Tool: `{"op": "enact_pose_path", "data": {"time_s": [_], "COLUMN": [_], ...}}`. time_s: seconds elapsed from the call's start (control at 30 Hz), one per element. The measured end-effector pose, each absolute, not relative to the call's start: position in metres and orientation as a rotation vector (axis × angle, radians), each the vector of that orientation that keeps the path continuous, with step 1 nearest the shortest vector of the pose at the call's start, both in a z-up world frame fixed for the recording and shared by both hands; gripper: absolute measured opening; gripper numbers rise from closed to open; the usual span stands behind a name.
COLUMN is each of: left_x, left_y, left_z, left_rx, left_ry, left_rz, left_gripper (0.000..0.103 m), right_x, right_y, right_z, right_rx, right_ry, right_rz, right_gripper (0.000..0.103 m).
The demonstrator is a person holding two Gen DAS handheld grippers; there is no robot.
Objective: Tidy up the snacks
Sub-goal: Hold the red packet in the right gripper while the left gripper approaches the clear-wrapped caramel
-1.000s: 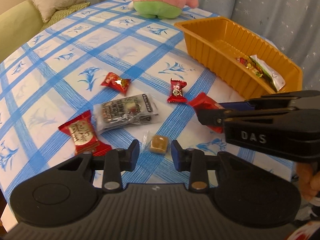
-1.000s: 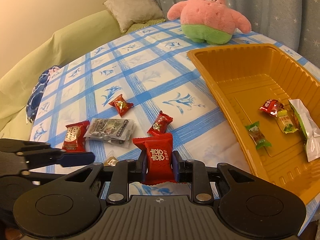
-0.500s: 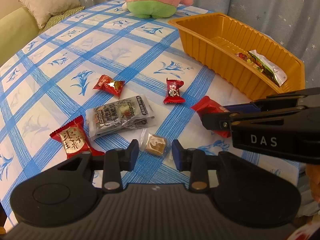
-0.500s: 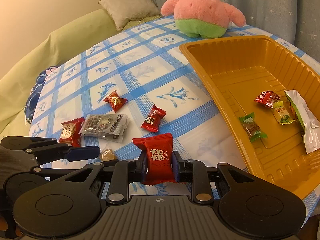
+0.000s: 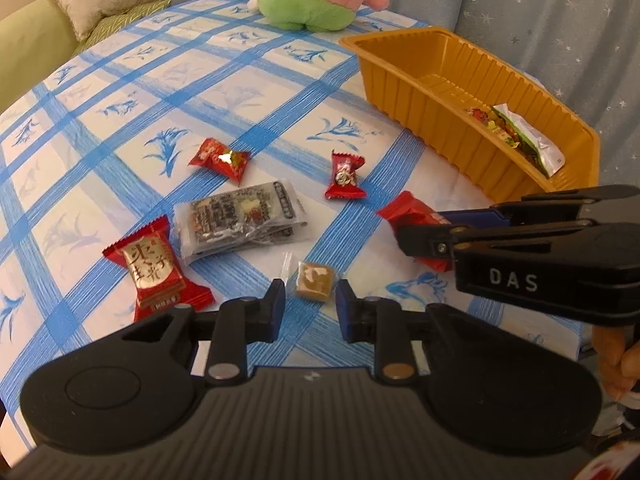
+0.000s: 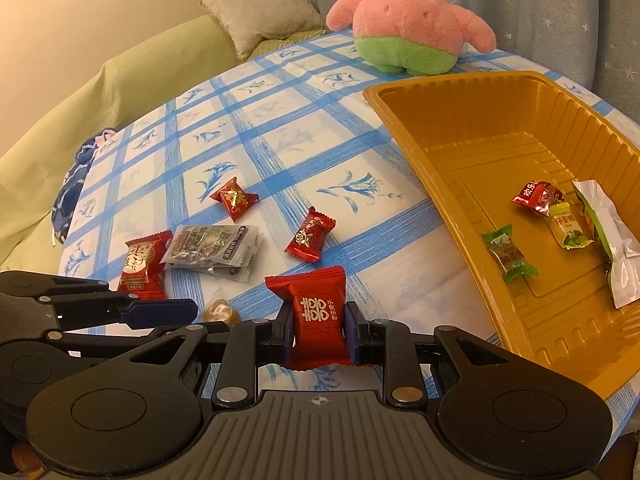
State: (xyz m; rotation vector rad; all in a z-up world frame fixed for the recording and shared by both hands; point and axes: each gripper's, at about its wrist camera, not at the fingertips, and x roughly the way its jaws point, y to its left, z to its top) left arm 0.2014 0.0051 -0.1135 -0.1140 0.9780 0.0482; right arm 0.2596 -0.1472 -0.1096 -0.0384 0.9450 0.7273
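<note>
Right gripper is clamped on a red snack packet, held upright between its fingers, above the tablecloth and just left of the orange tray. Left gripper is spread wide with nothing held; a small tan candy in clear wrap lies on the cloth just ahead of the gap between its fingers, not touched.

Relative to the tray:
- inside, at its near end: green-wrapped candy, small red packet, yellow-green candy, white-and-green pouch.
- outside, left of it on the cloth: red candy nearest, then another red candy, the grey clear-wrapped packets, and the red packet with gold print farthest.
- beyond its far end: pink plush.
</note>
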Motion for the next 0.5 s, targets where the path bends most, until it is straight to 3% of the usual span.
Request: {"op": "enact_pose_path", "data": {"time_s": [0.27,0.5], "left_x": [0.197,0.201], "left_y": [0.002,-0.004], "left_z": [-0.114,-0.119], "left_rx": [0.036,0.117], "left_ry": [0.977,0.983], "left_rz": [-0.018,-0.051], "left_gripper": [0.031,0.042], "right_x": [0.256,0.256], "right_y": [-0.154,-0.159], "right_z": [-0.110,-0.111], "right_rx": [-0.025,-0.016], "right_ry": [0.954,0.961], "right_rz": [0.717,0.703], "right_gripper": [0.026,0.026]}}
